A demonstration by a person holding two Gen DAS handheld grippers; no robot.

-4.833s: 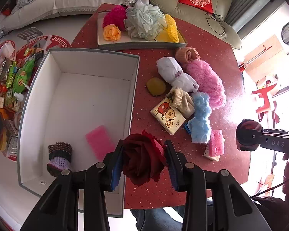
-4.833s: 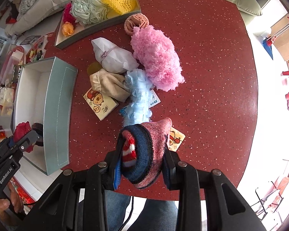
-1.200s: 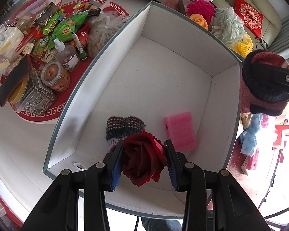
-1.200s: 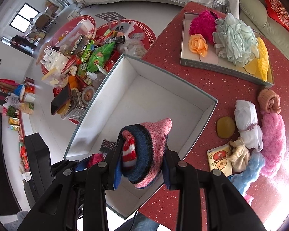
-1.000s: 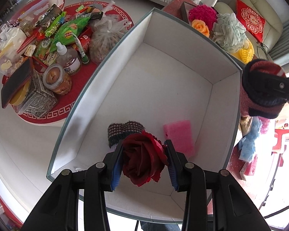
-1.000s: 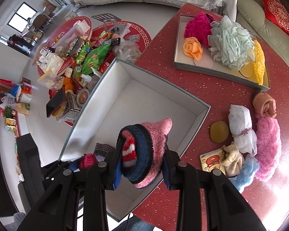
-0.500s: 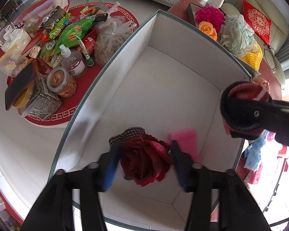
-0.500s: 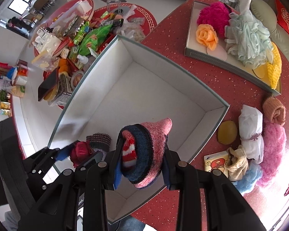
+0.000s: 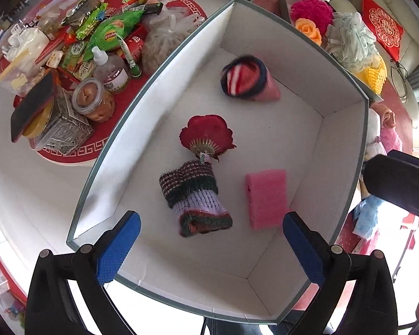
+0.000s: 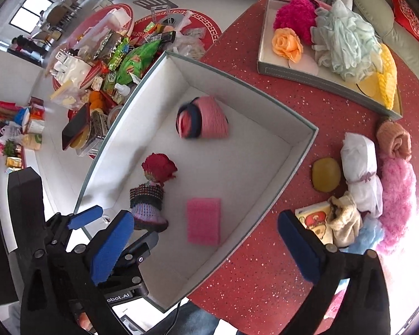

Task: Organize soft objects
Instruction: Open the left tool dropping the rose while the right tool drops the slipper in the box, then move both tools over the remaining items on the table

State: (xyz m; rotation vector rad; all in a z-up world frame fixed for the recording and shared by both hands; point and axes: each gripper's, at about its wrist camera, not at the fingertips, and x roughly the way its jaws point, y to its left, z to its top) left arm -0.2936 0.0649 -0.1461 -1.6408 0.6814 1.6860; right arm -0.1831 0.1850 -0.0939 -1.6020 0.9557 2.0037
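Observation:
A white box (image 9: 279, 134) (image 10: 237, 173) with a grey-green rim lies below both grippers. A dark red fabric rose (image 9: 206, 134) (image 10: 159, 167) lies on the box floor and touches a striped knit piece (image 9: 195, 198) (image 10: 148, 203). A pink sponge (image 9: 266, 198) (image 10: 204, 220) sits to their right. A pink knit hat with a dark blue cuff (image 9: 248, 82) (image 10: 206, 121) is near the far wall, slightly blurred. My left gripper (image 9: 211, 248) points down over the near end; its jaws are opening with nothing between them. My right gripper (image 10: 206, 247) is also opening and empty.
The box stands on the left edge of a red speckled table (image 10: 265, 279). A shallow tray (image 10: 307, 74) at the back right holds pompoms and an orange rose. More soft bundles (image 10: 360, 173) lie to the right. A red round tray of snacks (image 9: 69, 55) sits left of the box.
Both grippers have opened wide. The rose has dropped from the left one onto the box floor beside the striped knit. The hat has left the right one and landed farther back.

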